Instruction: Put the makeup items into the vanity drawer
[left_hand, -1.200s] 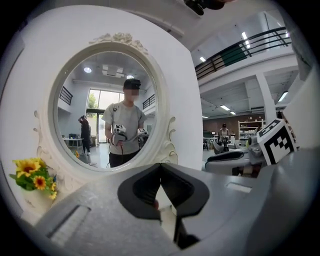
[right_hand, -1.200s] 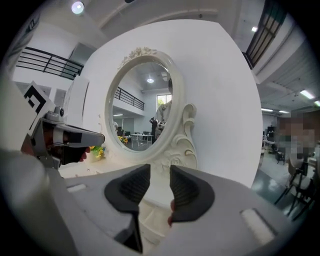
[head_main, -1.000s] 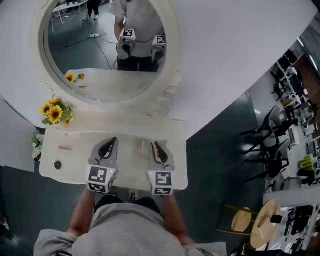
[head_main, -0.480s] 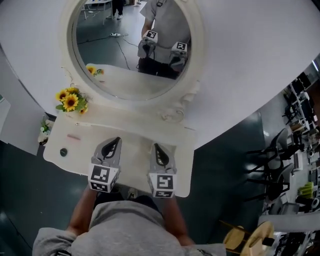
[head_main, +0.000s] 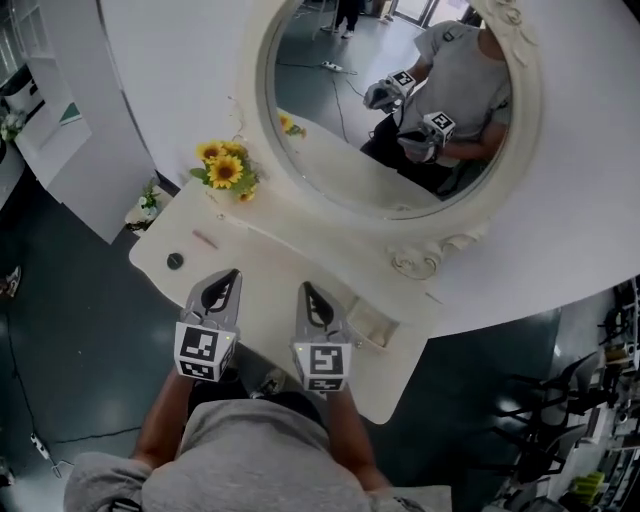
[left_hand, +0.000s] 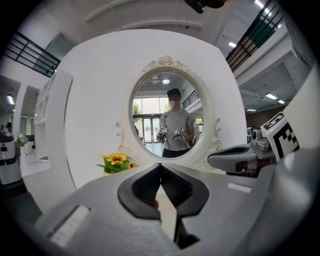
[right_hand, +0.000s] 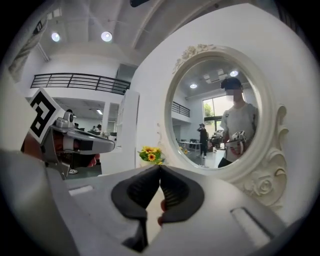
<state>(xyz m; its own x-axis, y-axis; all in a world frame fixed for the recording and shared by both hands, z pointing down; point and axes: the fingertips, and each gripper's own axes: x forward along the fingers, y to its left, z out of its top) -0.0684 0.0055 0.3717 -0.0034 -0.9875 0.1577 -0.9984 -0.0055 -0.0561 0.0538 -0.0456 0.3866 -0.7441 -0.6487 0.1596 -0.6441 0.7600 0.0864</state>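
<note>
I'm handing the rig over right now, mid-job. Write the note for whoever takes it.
Grippers: the left gripper is shut and empty, over the near side of the vanity top. The right gripper is shut and empty beside it.
Items: a thin pink stick and a small dark round piece lie at the top's left end, near the sunflowers, untouched.
Done: nothing stowed that I can see; no open drawer in view.
Left: open the drawer and put both items in.

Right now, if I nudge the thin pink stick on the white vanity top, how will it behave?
The thin pink stick looks slim, so probably light. Lying flat on the smooth white vanity top, it may slide or roll.
</note>
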